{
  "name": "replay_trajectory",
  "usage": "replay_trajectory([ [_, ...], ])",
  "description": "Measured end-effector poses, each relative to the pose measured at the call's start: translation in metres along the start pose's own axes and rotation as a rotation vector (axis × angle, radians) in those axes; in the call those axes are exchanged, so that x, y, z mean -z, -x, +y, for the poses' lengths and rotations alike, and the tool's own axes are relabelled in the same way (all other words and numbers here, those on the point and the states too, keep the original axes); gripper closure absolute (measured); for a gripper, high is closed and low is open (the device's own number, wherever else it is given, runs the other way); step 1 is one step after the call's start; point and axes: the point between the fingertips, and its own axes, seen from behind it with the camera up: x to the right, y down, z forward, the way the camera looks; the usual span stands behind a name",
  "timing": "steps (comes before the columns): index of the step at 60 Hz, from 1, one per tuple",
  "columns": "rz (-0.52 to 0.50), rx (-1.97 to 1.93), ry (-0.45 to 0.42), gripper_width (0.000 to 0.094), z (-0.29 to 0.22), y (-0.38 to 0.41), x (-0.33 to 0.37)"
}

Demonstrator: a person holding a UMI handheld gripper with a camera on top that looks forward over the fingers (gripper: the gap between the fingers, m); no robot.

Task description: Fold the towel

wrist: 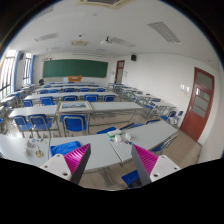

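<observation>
Two magenta-padded fingers (78,158) of the gripper (112,160) are standing apart, holding nothing, above a grey counter (112,152). No towel is showing anywhere. Beyond, rows of desks with blue chairs (73,123) are leading toward a green chalkboard (75,68) and a red door (203,103).

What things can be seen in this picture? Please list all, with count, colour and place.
desks: many, grey tops, in rows beyond the fingers
chairs: many, blue, at the desks
chalkboard: one, green, on the far wall
door: one, reddish brown, on the side wall
ceiling lights: several, white, overhead
towel: none visible
hand-held gripper: one, two fingers with magenta pads, open, holding nothing, above the nearest desk
</observation>
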Motion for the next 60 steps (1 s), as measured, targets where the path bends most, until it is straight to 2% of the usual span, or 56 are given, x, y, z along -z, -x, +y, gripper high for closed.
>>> replay_trajectory([
  [10,0.02,0.015,0.056,0.0084,0.028,0.004,-0.025],
  [18,-0.021,0.03,0.131,0.0083,0.087,0.048,-0.077],
  [32,-0.24,0.097,0.229,0.0083,0.222,0.203,-0.144],
  [37,-0.34,0.13,0.251,0.0083,0.255,0.273,-0.16],
  [42,-0.419,0.169,0.255,0.0086,0.269,0.335,-0.179],
  [50,-0.532,0.222,0.229,0.009,0.265,0.414,-0.217],
  [60,-0.584,0.281,0.217,0.0095,0.26,0.474,-0.291],
])
